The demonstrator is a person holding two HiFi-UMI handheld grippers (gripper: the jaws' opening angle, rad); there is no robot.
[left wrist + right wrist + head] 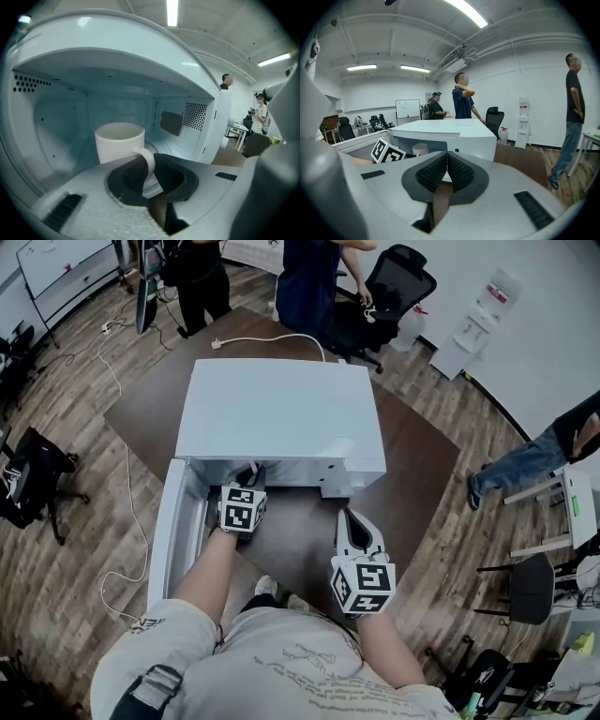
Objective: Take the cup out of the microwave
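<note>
The white microwave (pixel 281 409) stands on a brown table (pixel 417 460) with its door (pixel 172 532) swung open to the left. In the left gripper view a white cup (pixel 119 140) sits upright inside the cavity, handle (pixel 149 161) toward me. My left gripper (pixel 151 165) reaches into the opening (pixel 248 474), and its dark pads (pixel 130 176) are shut on the cup's handle. To the right my right gripper (pixel 350 518) hovers over the table in front of the microwave, shut and empty (pixel 447 165). From the right gripper view the cup (pixel 420 149) shows small inside the microwave (pixel 454 136).
A white power cable (pixel 272 337) runs off the table's far edge. Two people stand behind the table by a black office chair (pixel 398 282). Another person's legs (pixel 525 465) are at the right, near a desk and chair. A black chair (pixel 28 474) stands on the left floor.
</note>
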